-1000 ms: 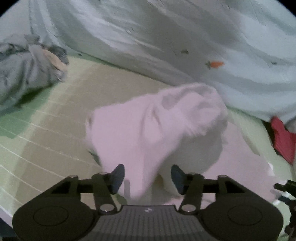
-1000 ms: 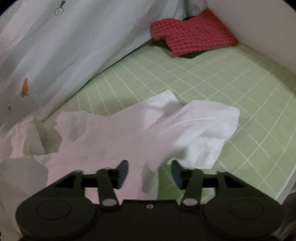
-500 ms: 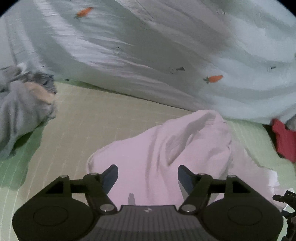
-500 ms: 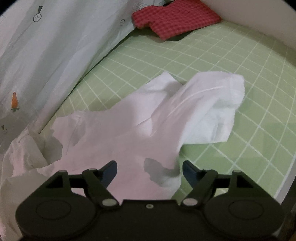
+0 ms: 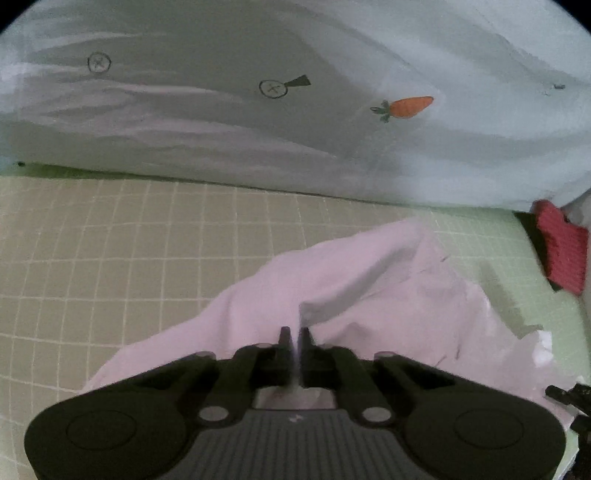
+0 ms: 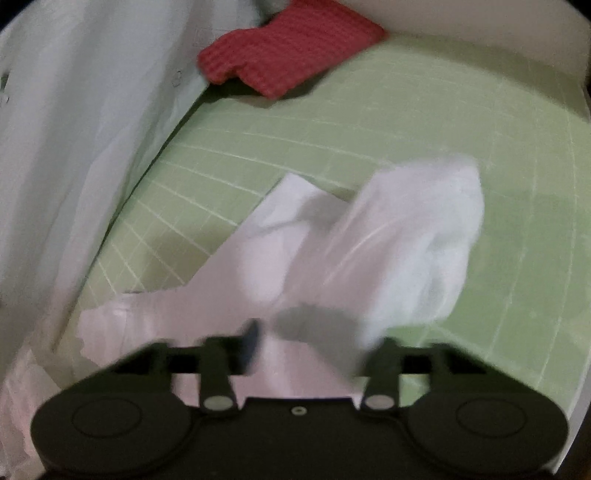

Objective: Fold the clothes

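A crumpled white garment (image 5: pixel 369 280) lies on a green grid mat (image 5: pixel 110 258). My left gripper (image 5: pixel 294 338) is shut on a ridge of that garment, with a thin strip of cloth pinched between its fingers. In the right wrist view the white garment (image 6: pixel 369 251) lies bunched with a raised fold, and the picture is blurred by motion. My right gripper (image 6: pixel 306 343) is closing its jaws, which still stand apart with cloth between them. Its left finger (image 6: pixel 251 341) shows, while the raised fold hides the right one.
A pale sheet printed with carrots (image 5: pixel 258 129) heaps along the far side of the mat and appears in the right wrist view as a sheet (image 6: pixel 74 147) on the left. A red checked cloth (image 6: pixel 291 55) lies at the mat's (image 6: pixel 369 129) far corner by a white wall (image 6: pixel 480 33).
The left gripper slid across the mat, lost the grey clothes pile from view, opened wider, then shut on the white garment. The right jaws widened, then began closing round the fold.
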A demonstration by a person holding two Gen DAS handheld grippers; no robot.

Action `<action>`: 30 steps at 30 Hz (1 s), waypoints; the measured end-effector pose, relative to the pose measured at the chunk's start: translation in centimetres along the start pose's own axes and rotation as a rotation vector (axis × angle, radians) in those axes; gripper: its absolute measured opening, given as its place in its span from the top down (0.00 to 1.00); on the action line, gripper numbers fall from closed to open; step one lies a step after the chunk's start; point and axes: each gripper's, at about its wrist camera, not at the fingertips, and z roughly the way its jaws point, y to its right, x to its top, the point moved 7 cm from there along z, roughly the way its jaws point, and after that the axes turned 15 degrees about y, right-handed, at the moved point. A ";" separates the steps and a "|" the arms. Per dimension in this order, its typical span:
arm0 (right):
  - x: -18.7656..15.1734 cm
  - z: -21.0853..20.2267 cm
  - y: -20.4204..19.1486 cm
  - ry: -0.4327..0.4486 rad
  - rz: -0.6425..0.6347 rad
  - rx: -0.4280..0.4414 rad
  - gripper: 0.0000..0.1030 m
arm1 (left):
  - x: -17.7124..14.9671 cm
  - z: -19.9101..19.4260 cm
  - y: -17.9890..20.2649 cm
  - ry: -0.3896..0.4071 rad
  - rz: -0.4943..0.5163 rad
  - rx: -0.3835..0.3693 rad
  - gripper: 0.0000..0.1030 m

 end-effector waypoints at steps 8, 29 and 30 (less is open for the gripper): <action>8.0 -2.3 -7.1 0.245 -0.159 0.238 0.94 | 5.7 -7.0 -8.8 0.297 -0.090 0.239 0.97; 0.8 3.1 -10.3 0.019 -0.291 0.194 0.29 | -4.7 -11.8 -16.2 0.217 -0.310 0.483 0.33; -0.5 3.0 -9.7 -0.006 -0.300 0.180 0.28 | -5.1 -11.9 -16.3 0.203 -0.316 0.488 0.33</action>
